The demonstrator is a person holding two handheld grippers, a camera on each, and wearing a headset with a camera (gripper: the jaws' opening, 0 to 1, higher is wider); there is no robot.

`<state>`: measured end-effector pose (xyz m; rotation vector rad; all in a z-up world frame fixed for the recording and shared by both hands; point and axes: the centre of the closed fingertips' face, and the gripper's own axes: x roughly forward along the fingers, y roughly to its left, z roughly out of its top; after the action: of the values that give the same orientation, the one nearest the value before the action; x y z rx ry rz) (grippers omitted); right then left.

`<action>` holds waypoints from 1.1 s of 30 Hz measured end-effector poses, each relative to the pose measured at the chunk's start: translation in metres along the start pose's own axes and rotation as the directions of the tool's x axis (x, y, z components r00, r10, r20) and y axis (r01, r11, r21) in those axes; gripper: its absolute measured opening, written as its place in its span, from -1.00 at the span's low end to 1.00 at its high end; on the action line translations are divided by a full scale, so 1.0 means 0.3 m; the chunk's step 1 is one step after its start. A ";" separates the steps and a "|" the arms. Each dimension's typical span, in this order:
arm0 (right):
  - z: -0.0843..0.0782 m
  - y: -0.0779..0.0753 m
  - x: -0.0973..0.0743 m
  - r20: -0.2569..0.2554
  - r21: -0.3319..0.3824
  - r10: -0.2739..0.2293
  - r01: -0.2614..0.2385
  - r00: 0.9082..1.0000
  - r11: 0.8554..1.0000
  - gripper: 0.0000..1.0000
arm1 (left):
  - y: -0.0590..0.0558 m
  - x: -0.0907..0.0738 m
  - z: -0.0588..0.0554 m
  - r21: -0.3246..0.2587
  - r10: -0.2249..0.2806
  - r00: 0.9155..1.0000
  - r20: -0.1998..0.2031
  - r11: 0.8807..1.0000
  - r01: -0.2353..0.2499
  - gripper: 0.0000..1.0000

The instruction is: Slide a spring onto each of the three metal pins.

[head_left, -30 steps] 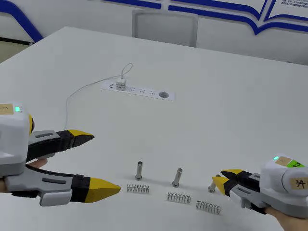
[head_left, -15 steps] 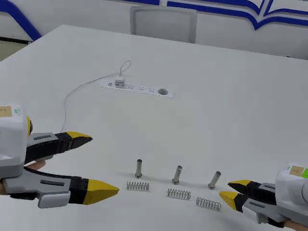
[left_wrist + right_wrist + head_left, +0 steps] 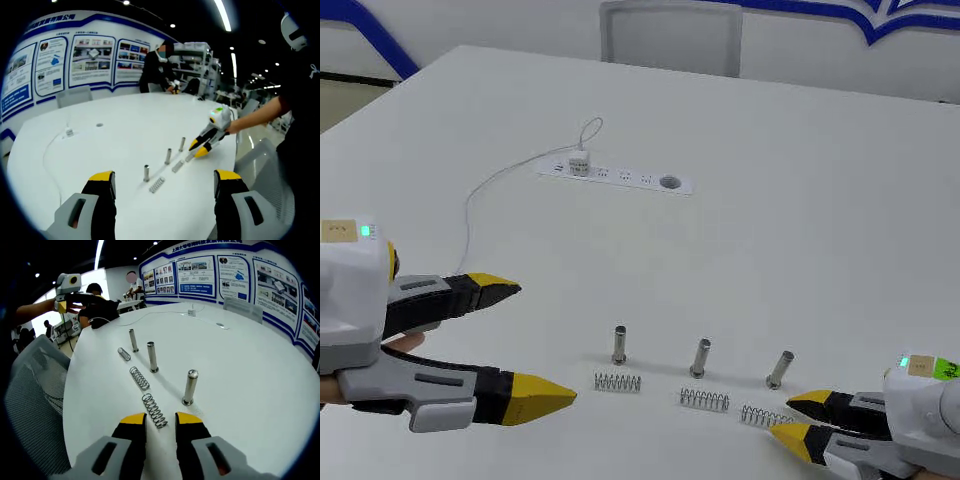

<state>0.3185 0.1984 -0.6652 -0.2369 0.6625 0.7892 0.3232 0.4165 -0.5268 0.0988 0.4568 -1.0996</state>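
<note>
Three metal pins stand upright in a row on the white table: left pin (image 3: pixel 619 343), middle pin (image 3: pixel 701 356), right pin (image 3: pixel 780 368). A spring lies flat in front of each: left spring (image 3: pixel 617 382), middle spring (image 3: pixel 705 400), right spring (image 3: pixel 758 415). My right gripper (image 3: pixel 787 417) is low over the table and narrowly open, its tips at the right spring's (image 3: pixel 154 410) near end, just short of the right pin (image 3: pixel 190 386). My left gripper (image 3: pixel 535 343) hangs wide open to the left of the row, holding nothing.
A white power strip (image 3: pixel 620 177) with a plugged charger (image 3: pixel 580 165) and a thin cable lies farther back. A grey chair (image 3: pixel 670 35) stands at the far table edge. A person (image 3: pixel 157 70) works at the far end. The near table edge is close to the springs.
My right gripper has drawn back from beside the right pin and sunk to the right spring's end. The left gripper has held its place, still wide open. The head view shifted slightly.
</note>
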 end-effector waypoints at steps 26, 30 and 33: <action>-0.013 0.031 0.016 -0.013 -0.103 0.111 -0.112 0.994 0.988 -0.78 | -0.038 0.024 -0.005 -0.003 -0.014 0.999 -0.036 1.000 0.014 0.65; -0.015 0.032 0.015 -0.020 -0.110 0.101 -0.102 0.995 0.989 -0.79 | -0.039 0.026 0.007 0.010 -0.018 0.999 -0.035 1.000 0.018 0.65; -0.016 0.034 0.014 -0.027 -0.112 0.085 -0.087 0.996 0.990 -0.79 | -0.042 0.026 0.017 0.019 -0.021 0.999 -0.032 1.000 0.021 0.65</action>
<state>0.3113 0.2058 -0.6711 -0.3226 0.6526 0.9092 0.3168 0.4026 -0.5237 0.1290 0.4766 -1.1245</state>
